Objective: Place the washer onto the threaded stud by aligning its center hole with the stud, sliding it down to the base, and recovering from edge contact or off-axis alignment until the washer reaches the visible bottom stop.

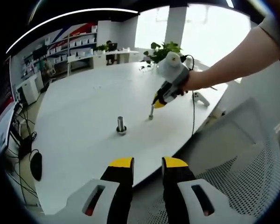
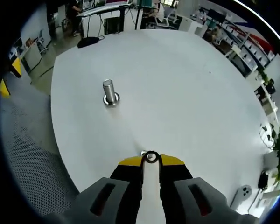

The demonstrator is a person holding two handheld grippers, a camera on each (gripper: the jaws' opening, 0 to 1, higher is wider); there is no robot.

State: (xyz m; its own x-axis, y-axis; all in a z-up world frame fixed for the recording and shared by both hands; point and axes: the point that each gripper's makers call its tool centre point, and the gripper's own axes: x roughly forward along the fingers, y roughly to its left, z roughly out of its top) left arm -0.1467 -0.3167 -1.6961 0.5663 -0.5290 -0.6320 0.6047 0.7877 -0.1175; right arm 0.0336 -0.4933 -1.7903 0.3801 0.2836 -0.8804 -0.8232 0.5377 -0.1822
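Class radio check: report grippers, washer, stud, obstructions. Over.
Right gripper shut on washer, low over table. Left gripper open. Stud bare, path clear.

You are working over a broad white table (image 2: 186, 93) with a rounded edge, and the threaded stud (image 2: 109, 92) stands upright on it on its flanged base, out in the open part of the top. Toward the far side (as your left gripper view has it) a white cable (image 1: 193, 112) trails across the surface, with a small white device (image 1: 200, 98) lying beside it.
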